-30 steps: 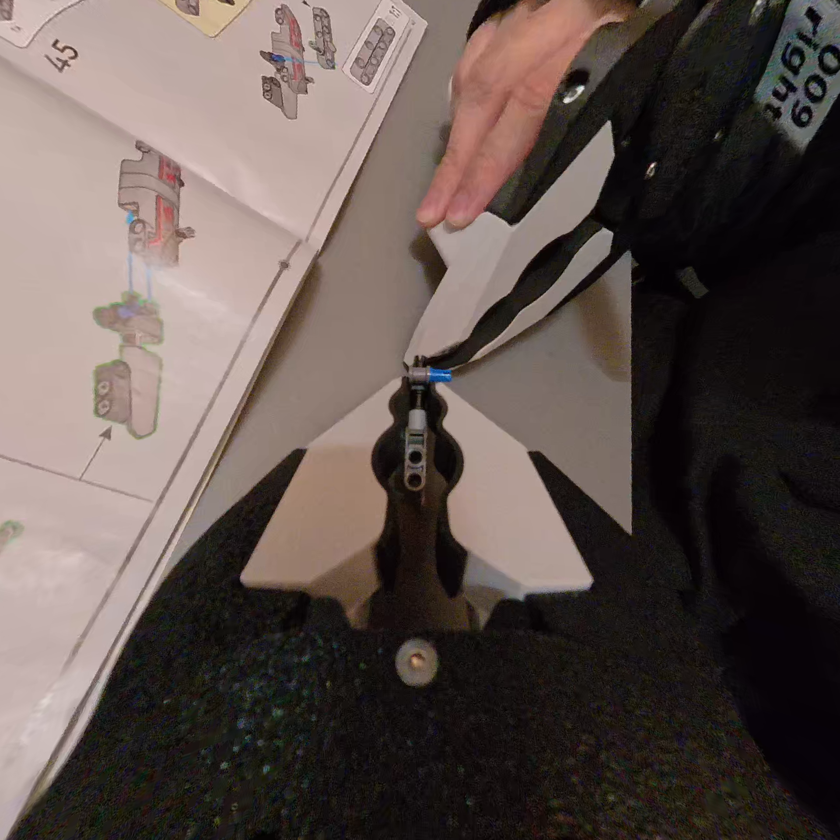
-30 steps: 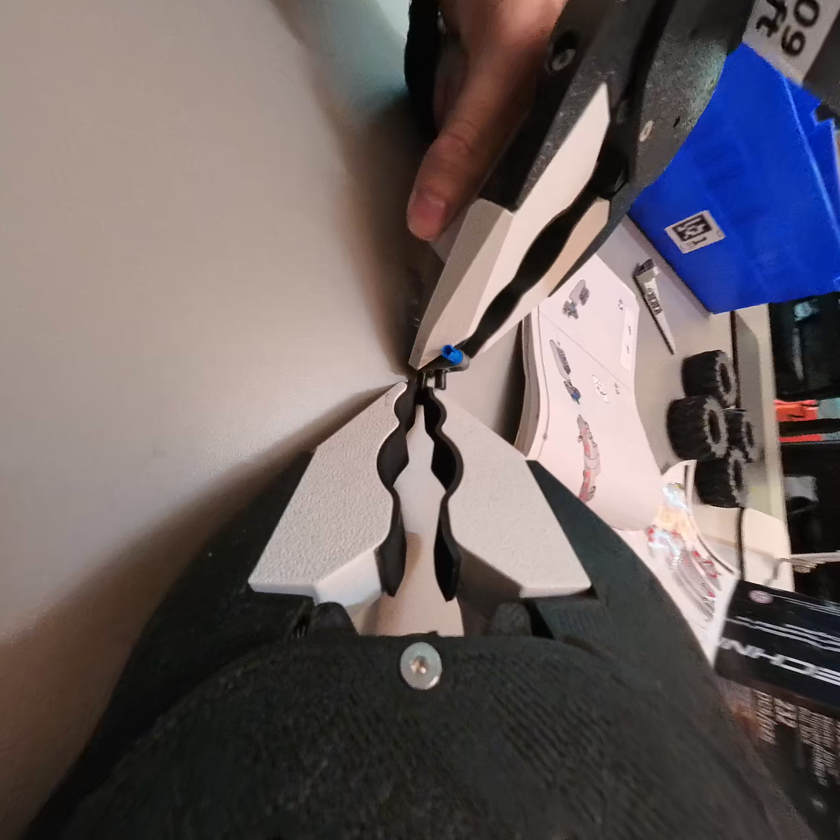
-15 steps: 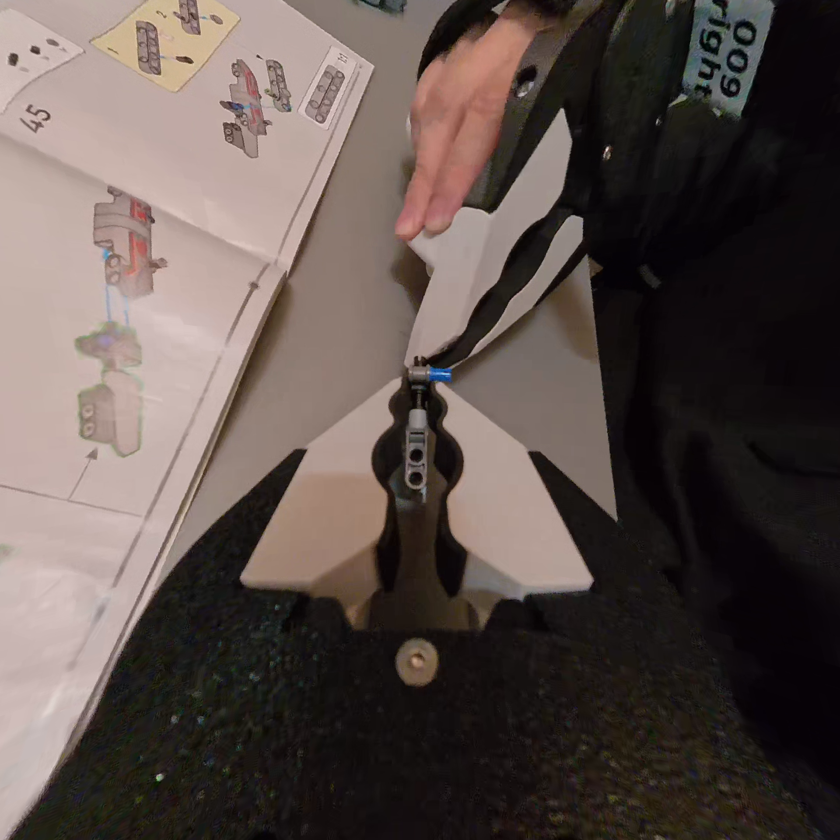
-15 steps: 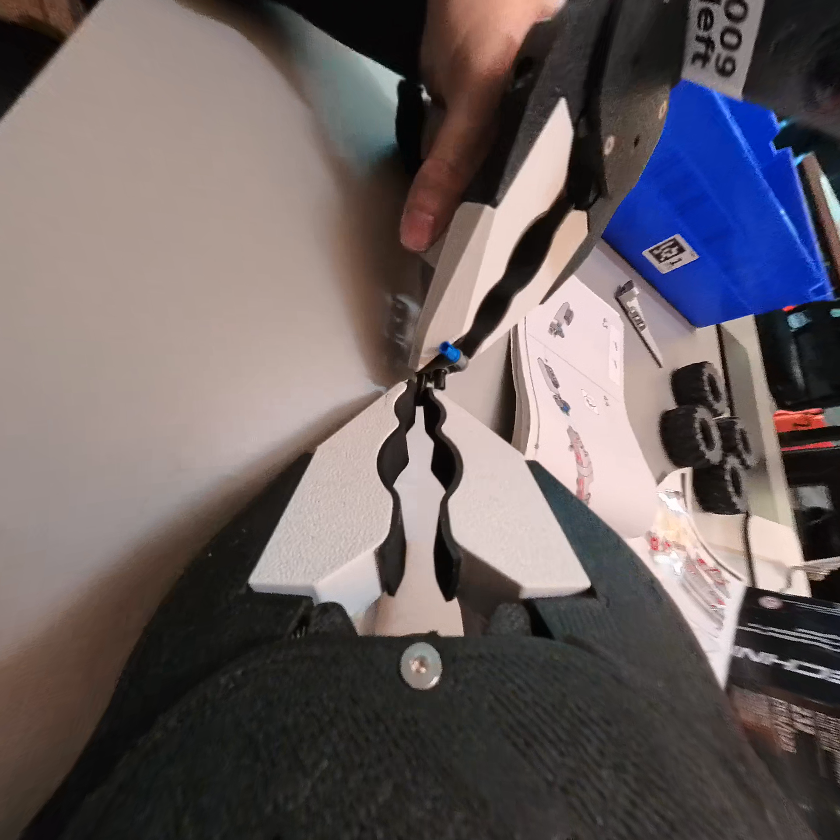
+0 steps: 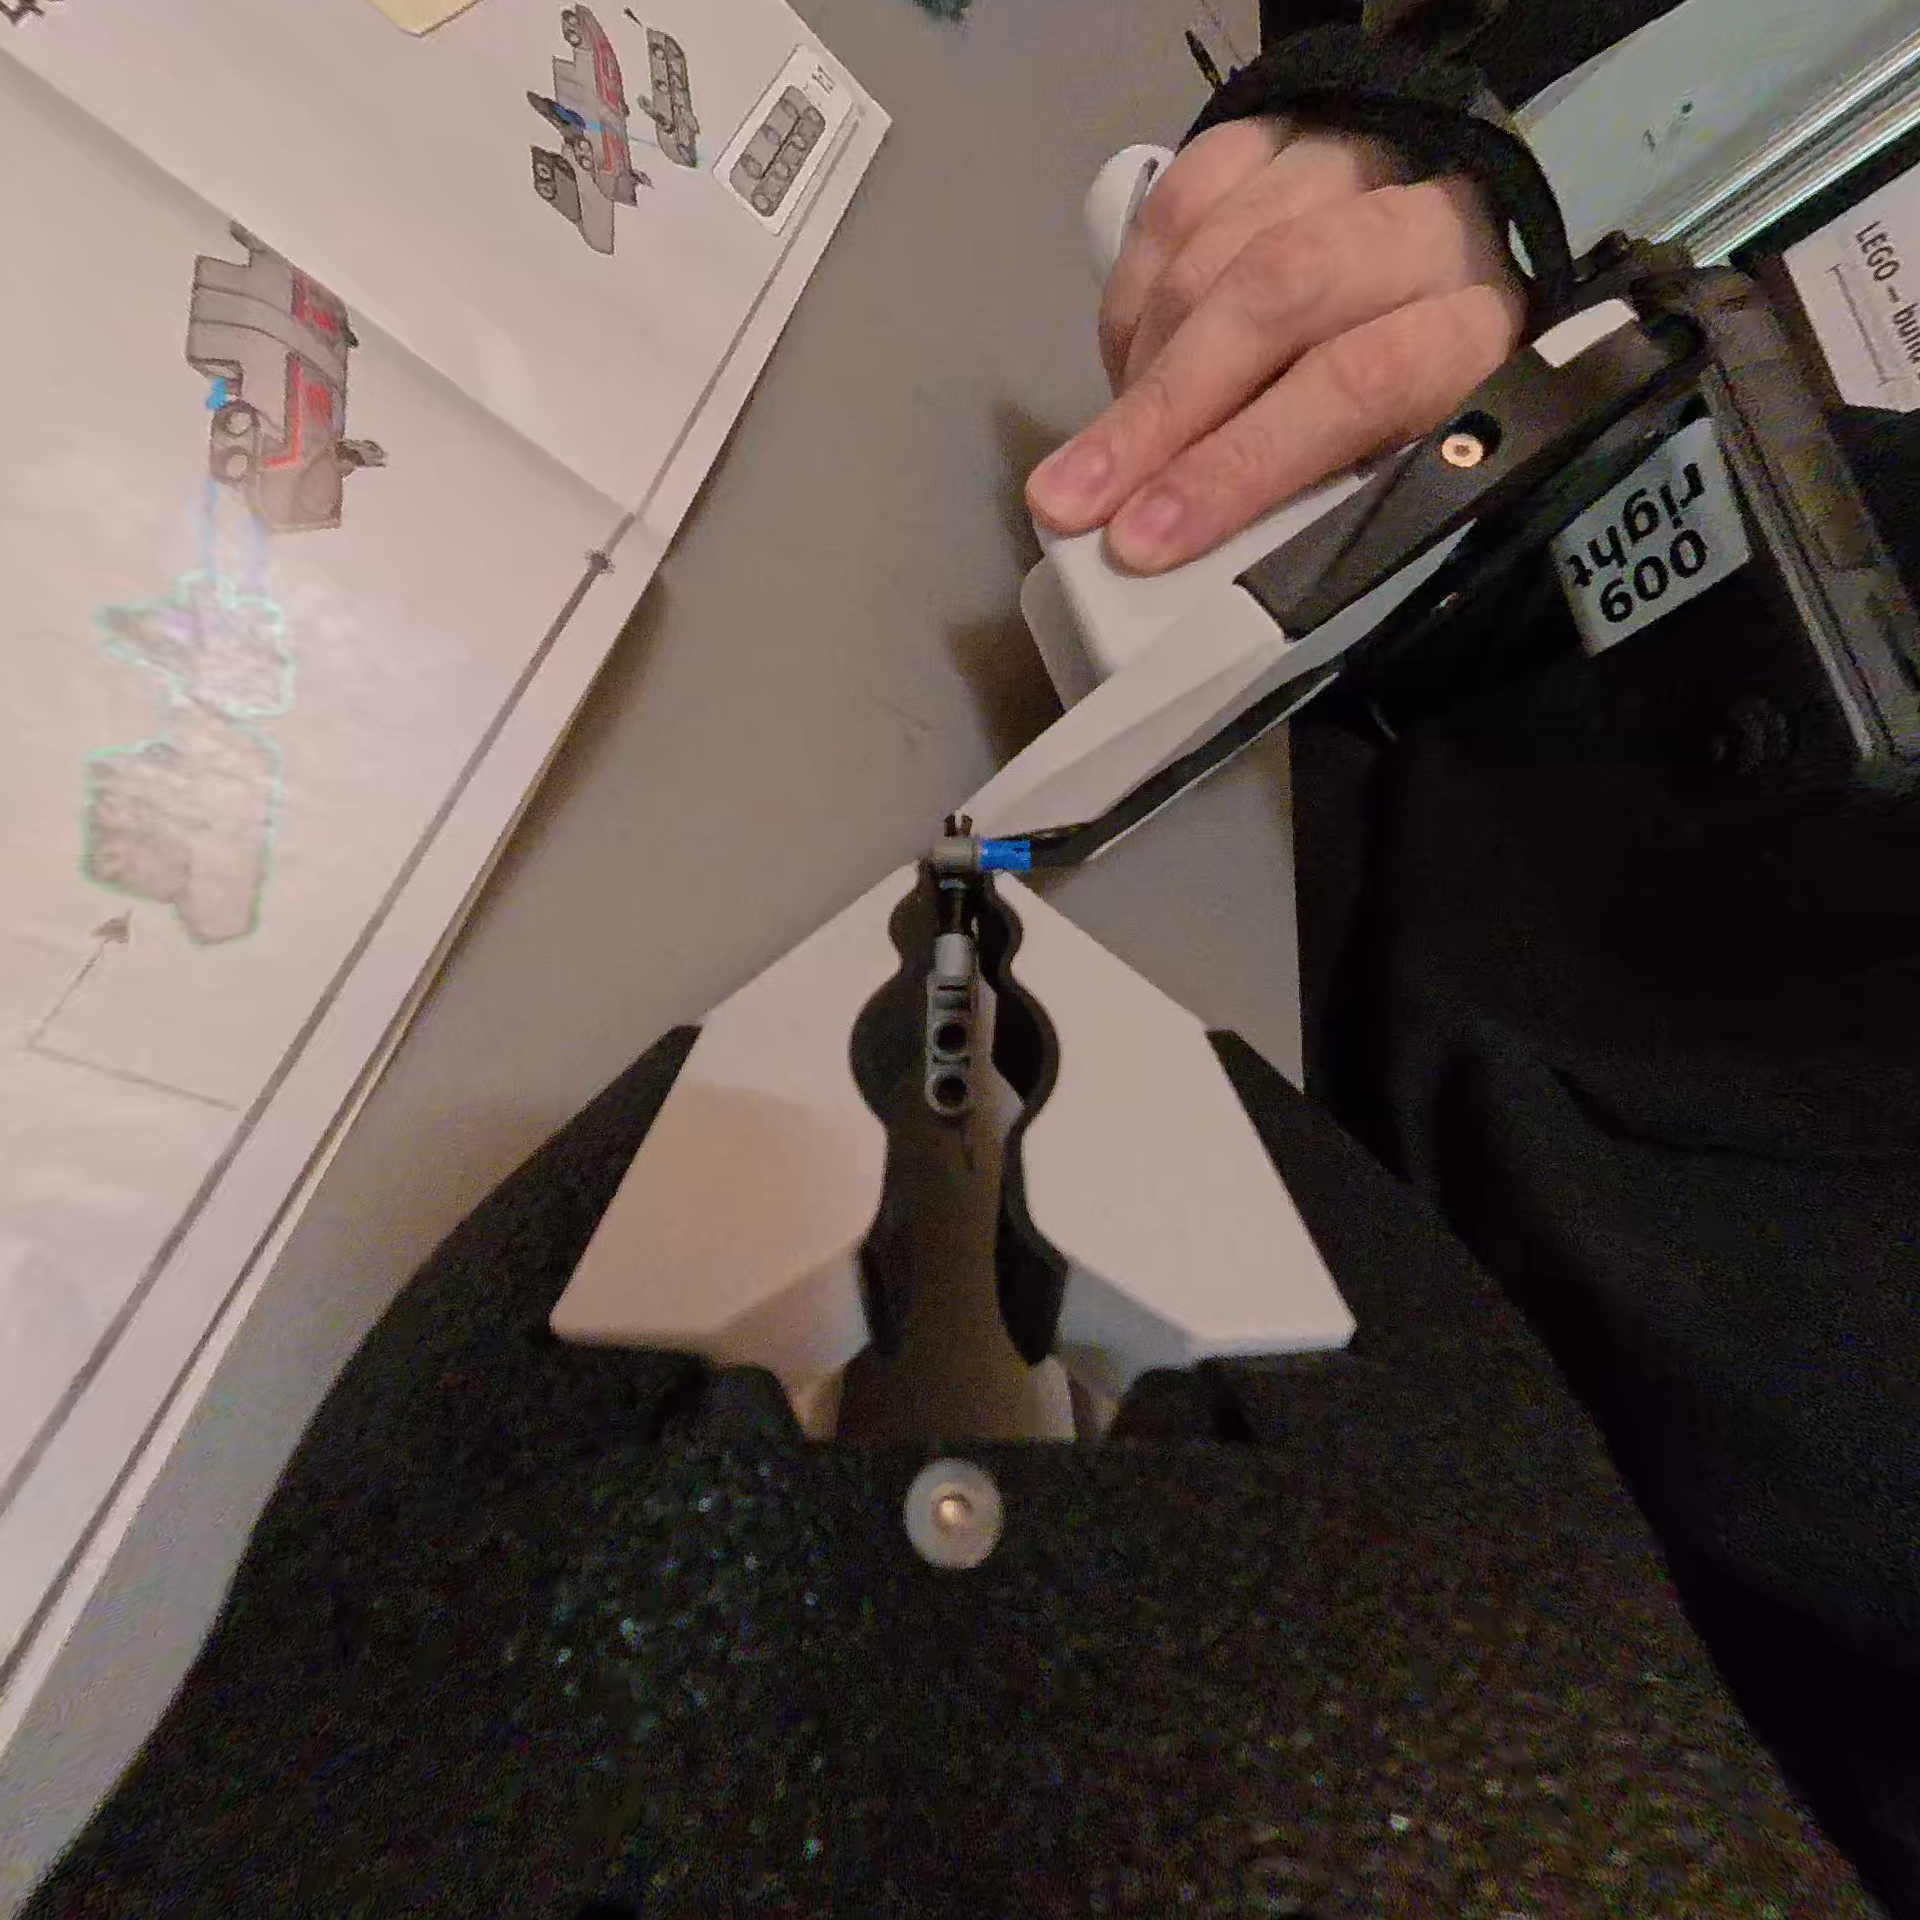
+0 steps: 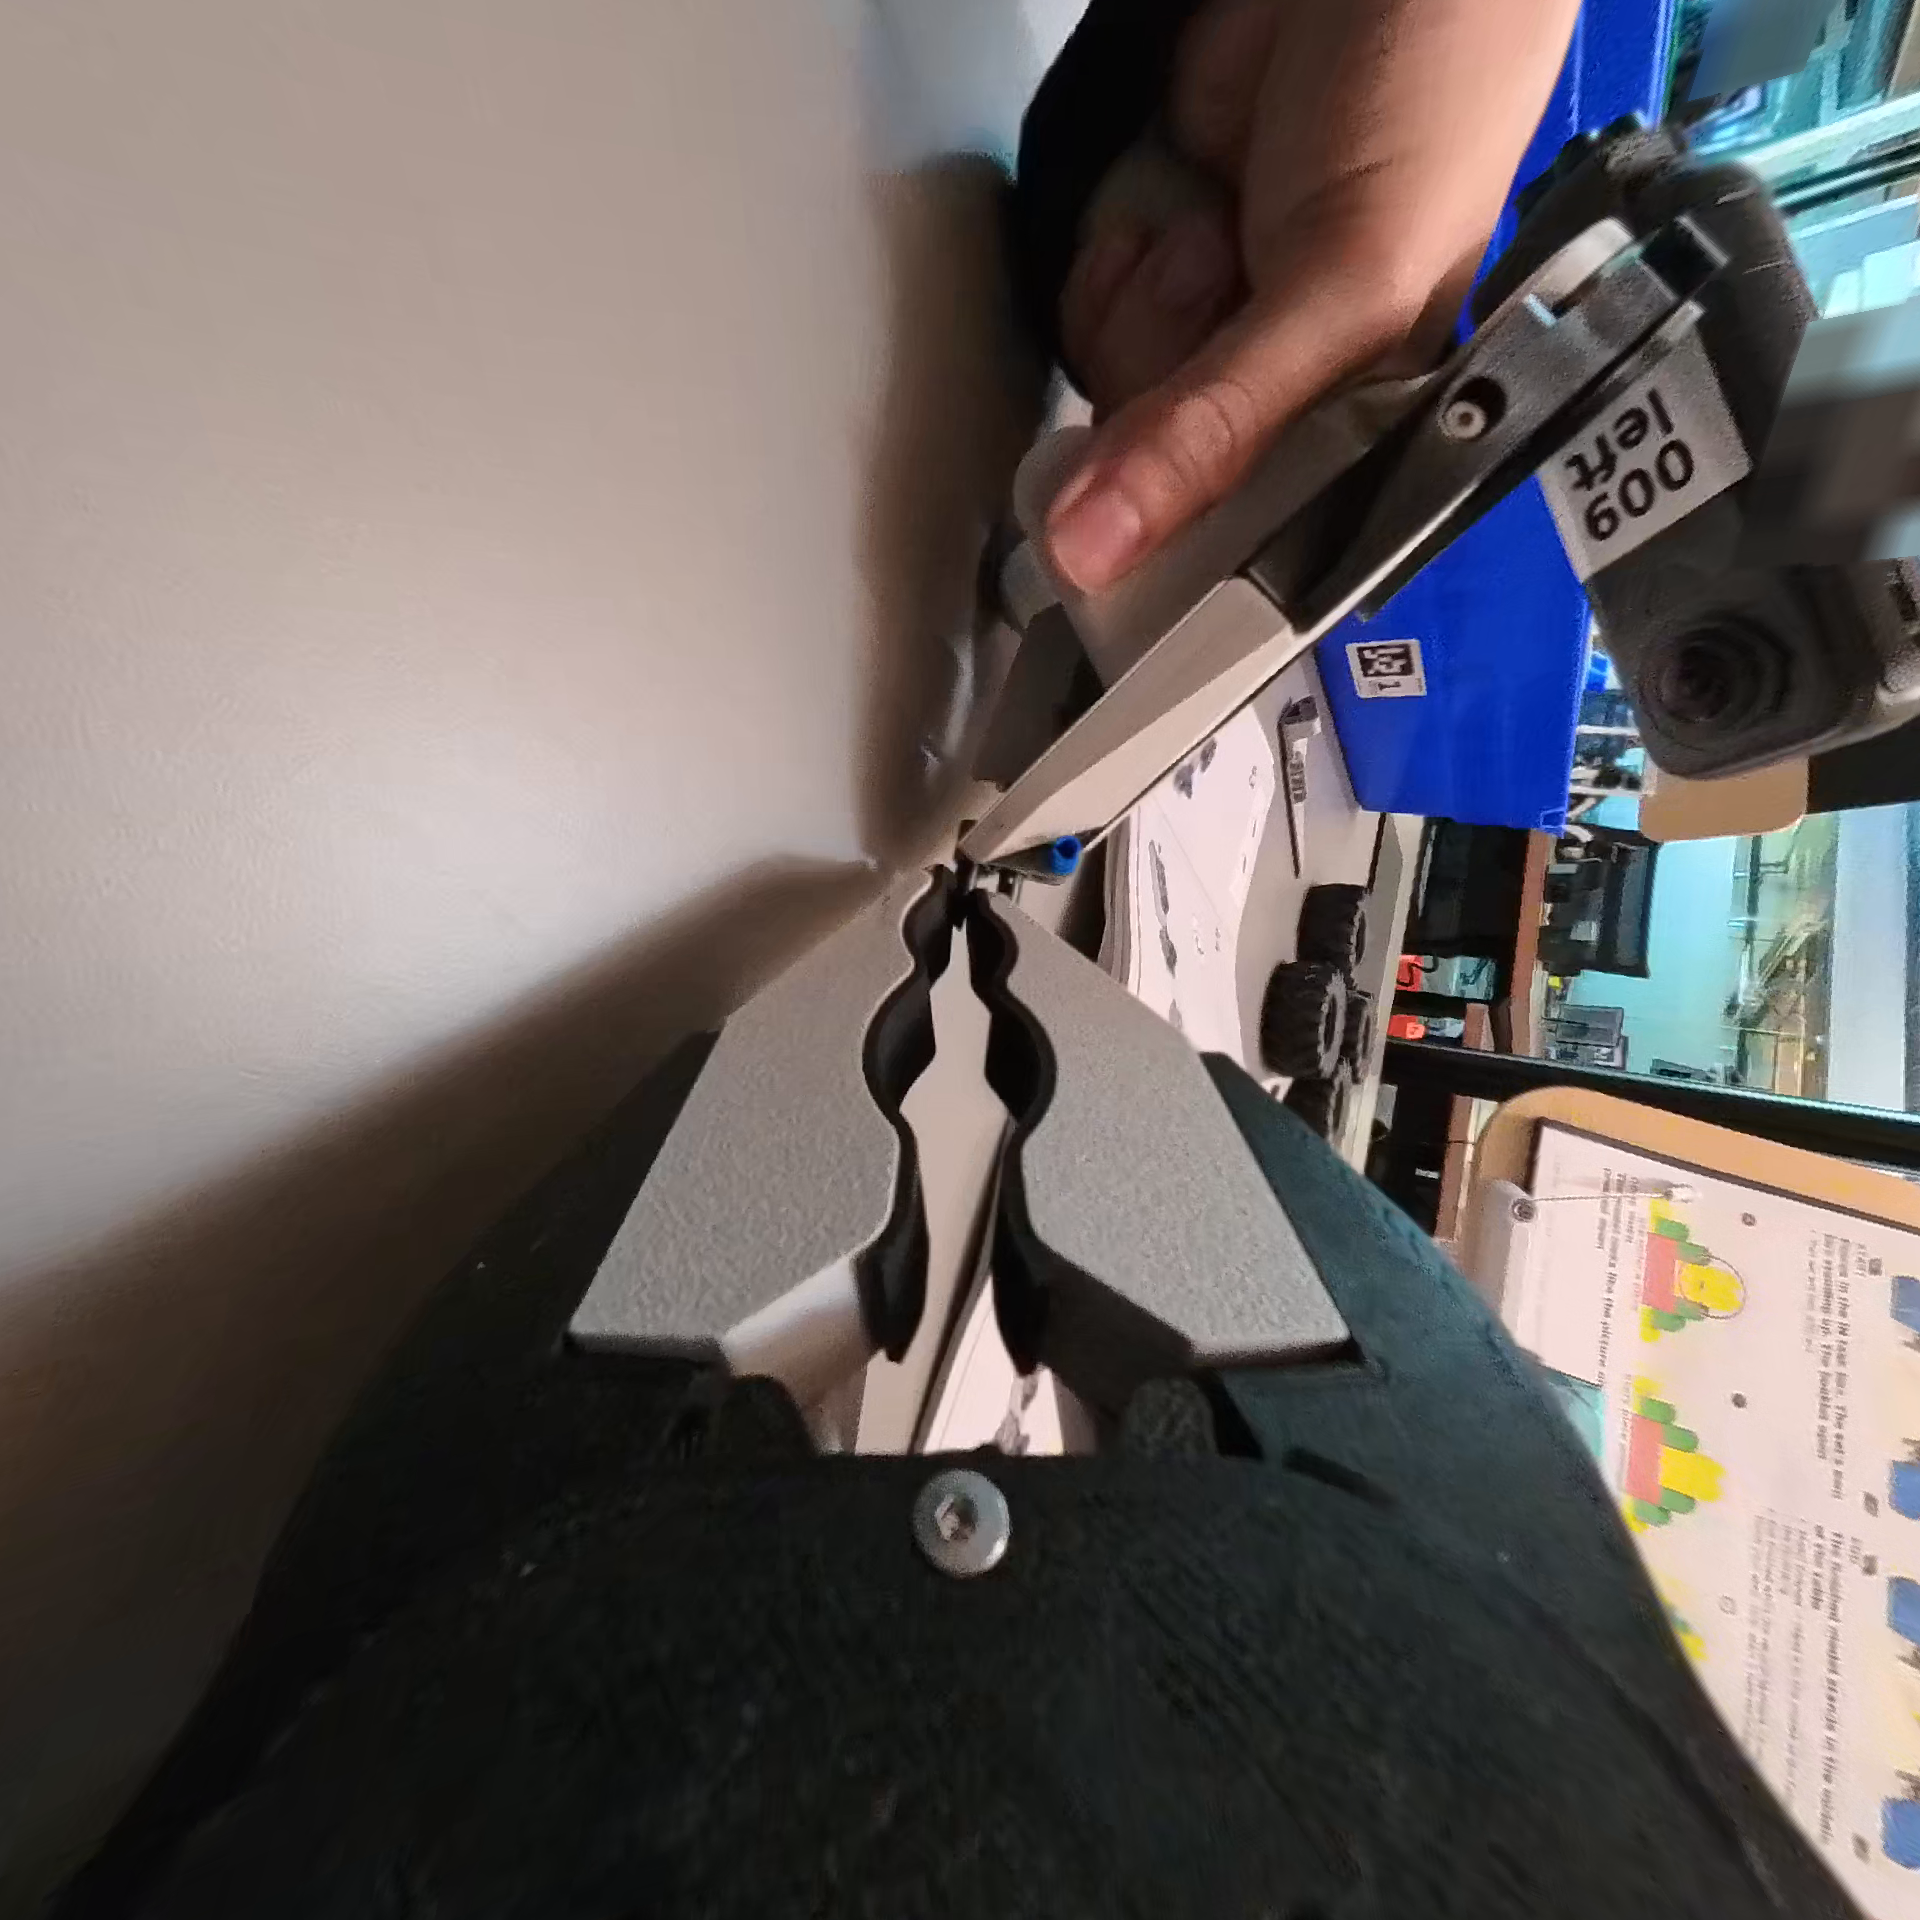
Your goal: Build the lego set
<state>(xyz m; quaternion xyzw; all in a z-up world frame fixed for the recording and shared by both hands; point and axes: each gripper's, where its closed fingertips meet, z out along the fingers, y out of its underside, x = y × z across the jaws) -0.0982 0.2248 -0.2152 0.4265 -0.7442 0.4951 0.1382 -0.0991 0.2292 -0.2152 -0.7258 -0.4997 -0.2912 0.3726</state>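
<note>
A small lego assembly is held between both grippers above the grey table [image 5: 831, 540]. It is a grey beam [image 5: 948, 1029] on a black axle, topped by a grey connector [image 5: 956, 852] with a blue pin [image 5: 1004, 854]. My left gripper [image 5: 961, 894] is shut on the beam and axle. My right gripper [image 6: 961, 894] is shut on the connector end, and in the left wrist view it comes in from the upper right [image 5: 987, 831]. In the right wrist view the blue pin [image 6: 1060, 858] sticks out beside the left gripper's tip [image 6: 977, 831]. What lies between the right tips is mostly hidden.
An open instruction booklet [image 5: 312, 468] lies on the table to the left, also in the right wrist view [image 6: 1195, 831]. Black tyres [image 6: 1320, 997], a blue bin [image 6: 1475, 675] and a sheet with brick pictures [image 6: 1714, 1455] are on the right. A hand [image 5: 1268, 343] holds each gripper. The tips of both grippers are at nearly the same place.
Both grippers stay shut on the assembly. The right gripper has swung down to a flatter angle from the right in the left wrist view, and both views have turned.
</note>
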